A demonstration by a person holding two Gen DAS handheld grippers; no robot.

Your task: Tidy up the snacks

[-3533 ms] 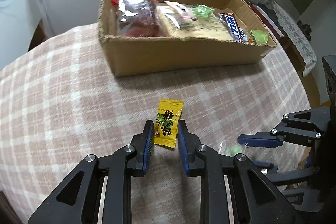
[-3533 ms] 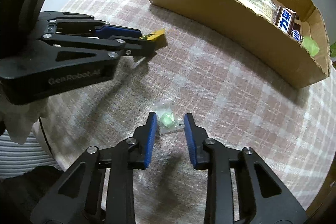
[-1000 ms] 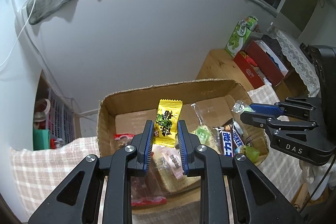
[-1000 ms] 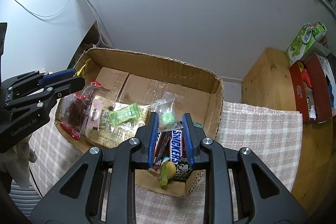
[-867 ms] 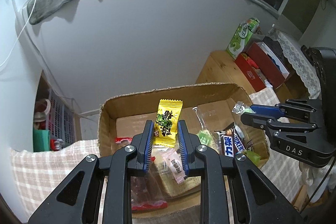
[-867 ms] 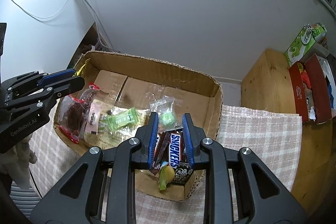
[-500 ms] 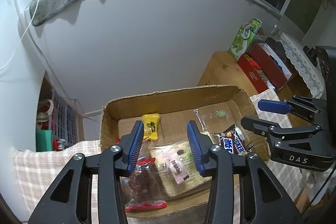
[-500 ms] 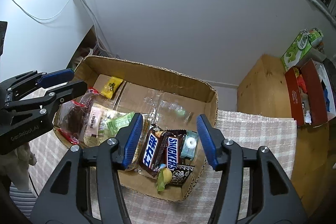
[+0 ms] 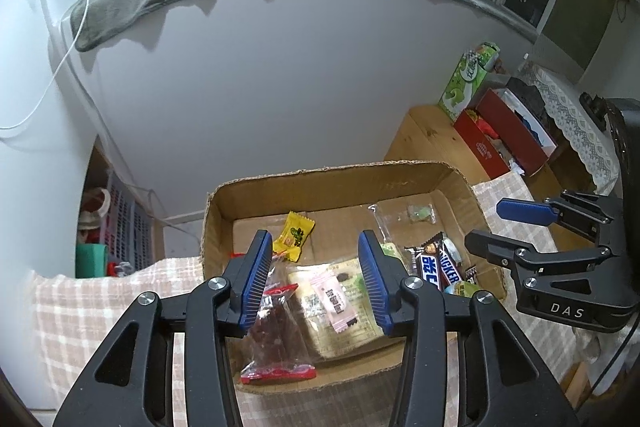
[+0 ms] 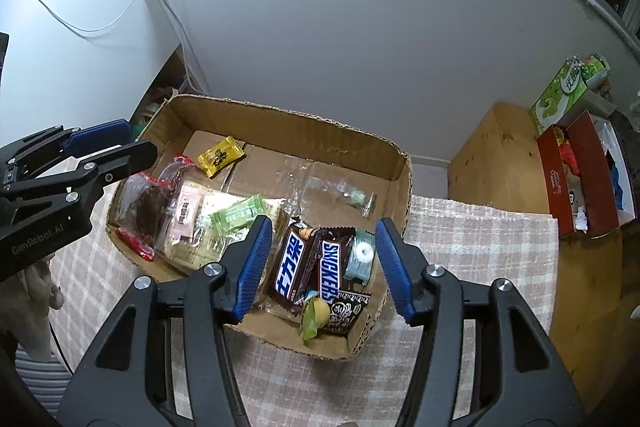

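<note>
The bench (image 10: 480, 235) wears a pink-and-white checked cloth, and on it sits the cardboard box (image 10: 280, 119) that takes the snacks. Both grippers hang over the box with fingers spread and nothing between them. The left gripper (image 9: 316, 275) has "GenRobot.AI" moulded on its side, seen mirrored from the right wrist; the right gripper (image 10: 326, 263) carries "DAS" on its body, readable from the left wrist.

Inside the box, largest first: a clear bag with a red edge (image 10: 144, 203) holding dark pieces lies at 9 o'clock, beside a pale flat packet (image 10: 200, 227) with a pink sachet and a green bar on it. At 5 o'clock lie two brown bars, one reading "SNICKERS" (image 10: 330, 269) and the other with white Chinese characters on blue (image 10: 290, 263). The yellow candy (image 10: 221, 155), printed with green and black characters, rests on the box floor at 11 o'clock. The green sweet in its clear wrapper (image 9: 421, 213) lies at 1 o'clock near the far wall.

Off the bench at 2 o'clock stands a green carton (image 9: 466, 83), writing too small to read
</note>
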